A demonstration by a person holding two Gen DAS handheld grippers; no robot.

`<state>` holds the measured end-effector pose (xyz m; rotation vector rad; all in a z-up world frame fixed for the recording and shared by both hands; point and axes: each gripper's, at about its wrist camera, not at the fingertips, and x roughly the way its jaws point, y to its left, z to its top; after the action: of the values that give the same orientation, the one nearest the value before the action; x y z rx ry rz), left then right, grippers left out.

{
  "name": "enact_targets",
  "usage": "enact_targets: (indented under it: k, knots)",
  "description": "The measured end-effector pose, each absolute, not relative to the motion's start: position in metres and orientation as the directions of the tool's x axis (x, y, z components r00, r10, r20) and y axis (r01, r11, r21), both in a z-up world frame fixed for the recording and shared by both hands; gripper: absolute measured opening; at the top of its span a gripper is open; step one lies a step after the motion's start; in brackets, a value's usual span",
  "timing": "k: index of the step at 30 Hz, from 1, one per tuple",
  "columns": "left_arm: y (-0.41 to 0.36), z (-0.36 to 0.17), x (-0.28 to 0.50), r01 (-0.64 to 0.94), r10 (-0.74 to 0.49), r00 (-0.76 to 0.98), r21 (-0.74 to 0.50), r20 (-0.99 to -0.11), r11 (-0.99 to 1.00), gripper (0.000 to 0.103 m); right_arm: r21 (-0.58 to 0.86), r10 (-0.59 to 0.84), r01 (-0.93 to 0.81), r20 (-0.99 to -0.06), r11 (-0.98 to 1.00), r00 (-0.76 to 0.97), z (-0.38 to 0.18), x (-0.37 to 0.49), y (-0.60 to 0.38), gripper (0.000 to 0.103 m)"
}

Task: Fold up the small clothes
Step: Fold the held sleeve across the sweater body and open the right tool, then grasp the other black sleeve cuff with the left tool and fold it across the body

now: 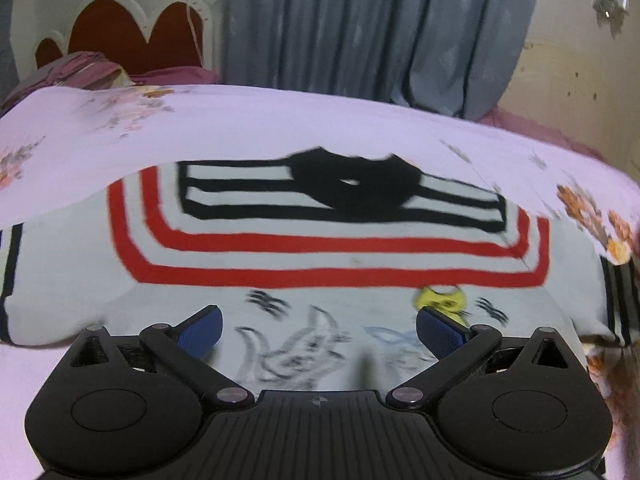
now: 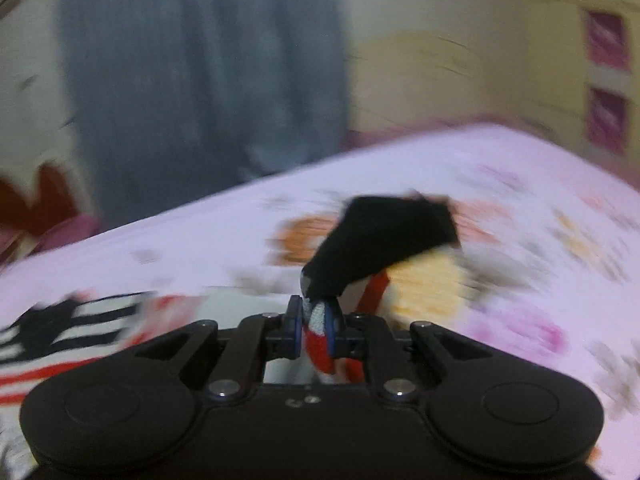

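Observation:
A small white shirt [image 1: 328, 256] with red and black stripes, a black collar and cartoon prints lies spread on the bed. My left gripper [image 1: 318, 330] is open and empty, hovering over the shirt's lower front. My right gripper [image 2: 314, 326] is shut on a bunched part of the shirt [image 2: 316, 340], white and red cloth with a black cuff [image 2: 380, 240] sticking up beyond the fingers. The right wrist view is blurred by motion. More of the shirt's striped cloth [image 2: 72, 324] lies at the left in that view.
The bed has a pale pink floral sheet [image 1: 280, 120]. A red and white headboard [image 1: 132, 32] and purple pillows [image 1: 84, 68] are at the far left. A grey curtain [image 1: 360, 20] hangs behind the bed. A yellow wall is to the right.

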<state>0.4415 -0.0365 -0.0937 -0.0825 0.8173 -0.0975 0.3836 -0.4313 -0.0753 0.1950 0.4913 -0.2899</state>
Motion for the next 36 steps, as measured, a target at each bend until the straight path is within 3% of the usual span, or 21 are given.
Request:
enact_targets:
  k: [4,5,7,11,14,16,19,22,28,30,31,32,36]
  knots:
    - [0.000,-0.096,0.441,0.028,-0.127,0.694,-0.150,-0.709,0.988,0.102,0.048,-0.064,0.103,-0.519,0.993,0.852,-0.081,0.418,-0.339,0.011]
    - [0.009,-0.097,0.440,0.023,-0.130,0.696,-0.158,-0.706,0.987,0.090,0.039,-0.027,0.057,-0.538,0.998,0.842,-0.087,0.425,-0.317,0.011]
    - [0.025,-0.102,0.438,0.008,-0.128,0.687,-0.168,-0.716,0.986,0.079,0.015,0.029,-0.024,-0.571,1.000,0.820,-0.101,0.434,-0.277,0.011]
    - [0.051,-0.109,0.434,-0.019,-0.128,0.682,-0.192,-0.720,0.981,0.079,-0.021,0.096,-0.146,-0.659,0.989,0.746,-0.140,0.448,-0.217,0.012]
    - [0.055,-0.113,0.433,-0.006,-0.163,0.679,-0.228,-0.716,0.974,0.079,-0.107,0.062,-0.170,-0.646,0.980,0.761,-0.152,0.439,-0.195,0.022]
    - [0.049,-0.115,0.439,0.027,-0.225,0.672,-0.279,-0.706,0.960,0.079,-0.067,0.100,-0.189,-0.655,0.980,0.749,-0.145,0.435,-0.200,0.029]
    - [0.023,-0.114,0.452,0.113,-0.334,0.665,-0.353,-0.668,0.929,0.079,-0.010,0.108,-0.146,-0.624,0.989,0.774,-0.128,0.430,-0.216,0.041]
    - [-0.014,-0.119,0.474,0.188,-0.385,0.638,-0.349,-0.667,0.918,0.080,0.029,0.088,-0.088,-0.587,0.996,0.805,-0.109,0.417,-0.244,0.033]
    - [-0.054,-0.149,0.523,0.164,-0.367,0.574,-0.336,-0.732,0.927,0.077,0.077,-0.063,0.117,-0.503,0.990,0.862,-0.083,0.391,-0.311,0.023]
    - [-0.069,-0.153,0.530,0.198,-0.372,0.573,-0.317,-0.731,0.928,0.039,0.099,-0.132,0.209,-0.501,0.973,0.855,-0.082,0.386,-0.335,0.021]
    - [-0.074,-0.154,0.530,0.204,-0.367,0.571,-0.306,-0.734,0.930,0.011,0.115,-0.156,0.247,-0.510,0.962,0.846,-0.084,0.384,-0.346,0.021]
    - [-0.077,-0.153,0.529,0.212,-0.377,0.570,-0.313,-0.730,0.926,0.004,0.139,-0.171,0.282,-0.526,0.949,0.833,-0.088,0.385,-0.357,0.021]
    - [-0.063,-0.116,0.514,0.226,-0.378,0.668,-0.309,-0.641,0.924,0.004,0.198,-0.184,0.348,-0.563,0.916,0.806,-0.098,0.386,-0.377,0.020]
